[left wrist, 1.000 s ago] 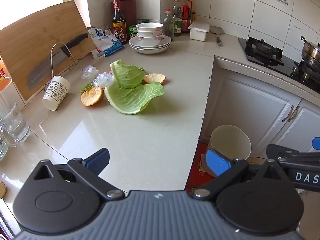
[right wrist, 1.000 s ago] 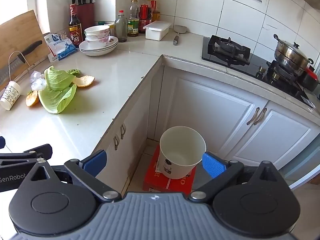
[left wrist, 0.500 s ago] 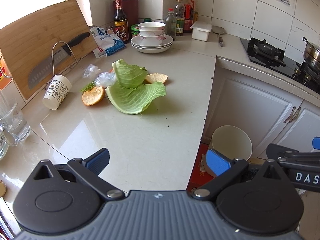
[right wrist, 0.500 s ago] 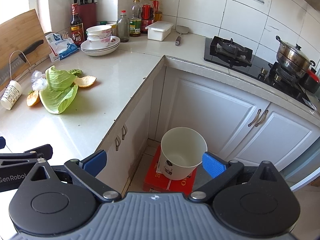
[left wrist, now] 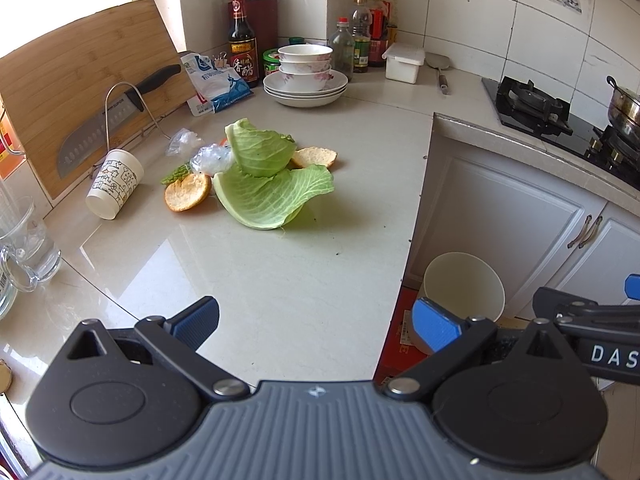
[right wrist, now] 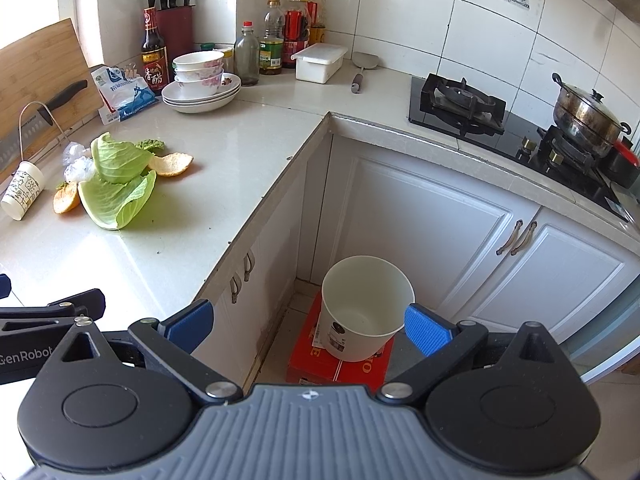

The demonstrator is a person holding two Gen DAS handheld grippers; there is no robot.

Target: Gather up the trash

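Trash lies on the counter: two green cabbage leaves (left wrist: 272, 192) (right wrist: 116, 196), orange peels (left wrist: 187, 197) (right wrist: 172, 164), crumpled clear plastic (left wrist: 210, 158) and a tipped paper cup (left wrist: 114, 188) (right wrist: 22, 190). A white bin (right wrist: 364, 304) (left wrist: 462, 286) stands on a red box (right wrist: 340, 368) on the floor by the cabinets. My left gripper (left wrist: 316, 322) is open and empty above the counter's near part, well short of the leaves. My right gripper (right wrist: 308, 326) is open and empty, above the floor gap near the bin.
A cutting board (left wrist: 80, 92) with a knife (left wrist: 116, 116) leans at the left. Stacked bowls and plates (left wrist: 305, 76), bottles (left wrist: 242, 44), a salt bag (left wrist: 218, 82) and a white box (left wrist: 404, 62) stand at the back. A glass mug (left wrist: 28, 248) stands near left. Stove and pot (right wrist: 588, 114) are at right.
Both grippers have drifted slightly forward, so the scene sits a little closer. Nothing was grasped or moved.
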